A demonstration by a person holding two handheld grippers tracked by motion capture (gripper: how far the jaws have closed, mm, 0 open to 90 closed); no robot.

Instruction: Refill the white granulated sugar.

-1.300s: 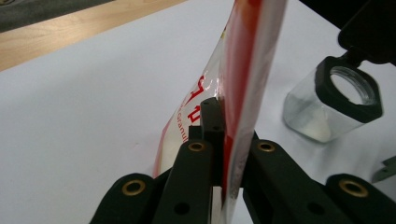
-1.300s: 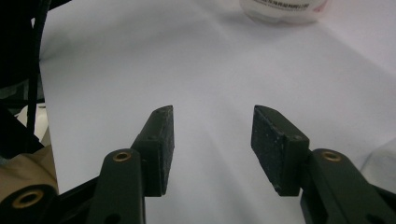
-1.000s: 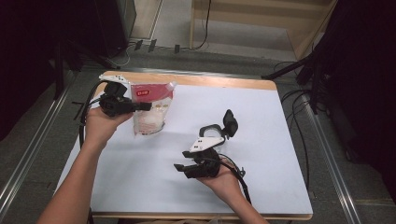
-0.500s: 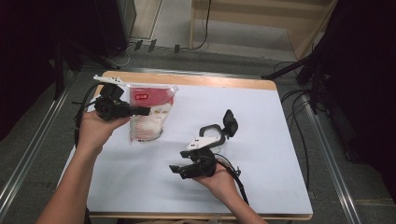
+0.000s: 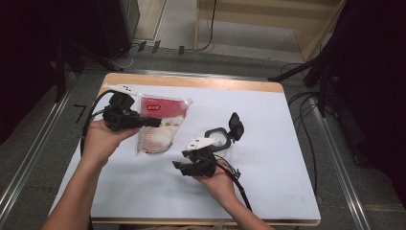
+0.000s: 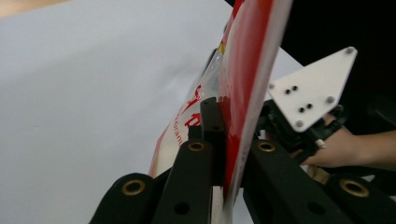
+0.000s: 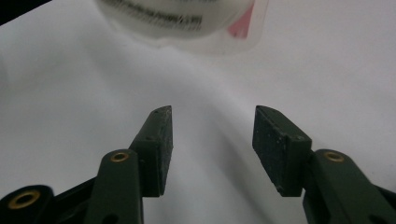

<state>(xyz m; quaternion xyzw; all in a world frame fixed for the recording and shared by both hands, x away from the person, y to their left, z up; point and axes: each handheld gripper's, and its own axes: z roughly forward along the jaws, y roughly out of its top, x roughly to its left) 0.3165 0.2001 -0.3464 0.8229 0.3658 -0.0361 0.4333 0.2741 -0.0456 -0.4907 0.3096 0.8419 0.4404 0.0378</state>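
Black left gripper (image 5: 152, 122) with brass-ringed pivots; black right gripper (image 5: 178, 165) bearing a white three-cornered plate; trailing black cables.

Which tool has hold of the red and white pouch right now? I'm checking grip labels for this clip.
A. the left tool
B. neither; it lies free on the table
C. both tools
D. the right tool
A: in the left gripper view the left tool has its jaws clamped on the edge of the pouch, while the right tool stands open with nothing between its jaws.
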